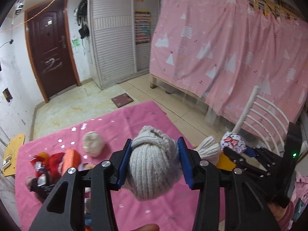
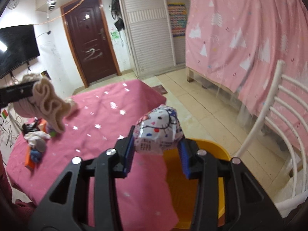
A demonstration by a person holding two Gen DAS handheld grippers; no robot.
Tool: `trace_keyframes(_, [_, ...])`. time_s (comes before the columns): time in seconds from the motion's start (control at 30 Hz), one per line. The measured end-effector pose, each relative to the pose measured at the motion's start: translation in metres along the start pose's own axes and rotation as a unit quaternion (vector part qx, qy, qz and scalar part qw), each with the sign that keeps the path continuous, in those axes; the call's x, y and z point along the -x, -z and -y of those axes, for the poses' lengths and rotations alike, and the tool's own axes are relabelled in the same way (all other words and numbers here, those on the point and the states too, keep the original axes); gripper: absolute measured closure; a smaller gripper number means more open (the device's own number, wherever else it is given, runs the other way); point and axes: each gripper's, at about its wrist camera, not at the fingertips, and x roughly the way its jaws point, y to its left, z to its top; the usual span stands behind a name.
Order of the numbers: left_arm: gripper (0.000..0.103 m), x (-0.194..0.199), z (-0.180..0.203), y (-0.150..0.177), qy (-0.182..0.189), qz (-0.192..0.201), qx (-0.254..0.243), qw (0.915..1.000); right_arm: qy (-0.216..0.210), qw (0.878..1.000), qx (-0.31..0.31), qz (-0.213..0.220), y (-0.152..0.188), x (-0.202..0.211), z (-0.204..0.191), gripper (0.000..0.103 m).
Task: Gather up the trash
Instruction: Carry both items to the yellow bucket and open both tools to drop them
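My left gripper (image 1: 155, 154) is shut on a grey knitted sock bundle (image 1: 152, 165), held above the pink-covered table (image 1: 123, 123). My right gripper (image 2: 156, 144) is shut on a crumpled white printed wrapper (image 2: 158, 130) and holds it over a yellow bin (image 2: 192, 190) at the table's right edge. In the left wrist view the right gripper (image 1: 236, 150) shows at the right with the wrapper (image 1: 233, 141). In the right wrist view the left gripper's sock bundle (image 2: 48, 104) shows at the far left.
A beige sock ball (image 1: 93, 143) lies on the table. A pile of red, orange and black items (image 1: 52, 165) sits at the table's left. A white chair (image 2: 284, 127) stands to the right. A pink curtain (image 1: 221, 53) covers a bed frame beyond.
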Motion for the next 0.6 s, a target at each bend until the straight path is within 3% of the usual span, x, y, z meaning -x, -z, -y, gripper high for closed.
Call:
trace_keyframes(0.13, [0.064, -0.026, 0.030, -0.003, 0.017, -0.027, -0.014, 0.9994, 0.001, 0.999, -0.021, -0.026, 0.012, -0.016, 0.023, 0.062])
trace_keyframes(0.27, [0.064, -0.050, 0.053, -0.003, 0.022, -0.047, -0.029, 0.9982, -0.002, 0.998, -0.041, -0.044, 0.022, -0.027, 0.041, 0.048])
trace_keyframes(0.6, [0.059, -0.083, 0.103, -0.009, 0.073, -0.072, -0.060, 0.9929, 0.011, 0.994, -0.103, -0.033, 0.029, -0.023, 0.088, 0.041])
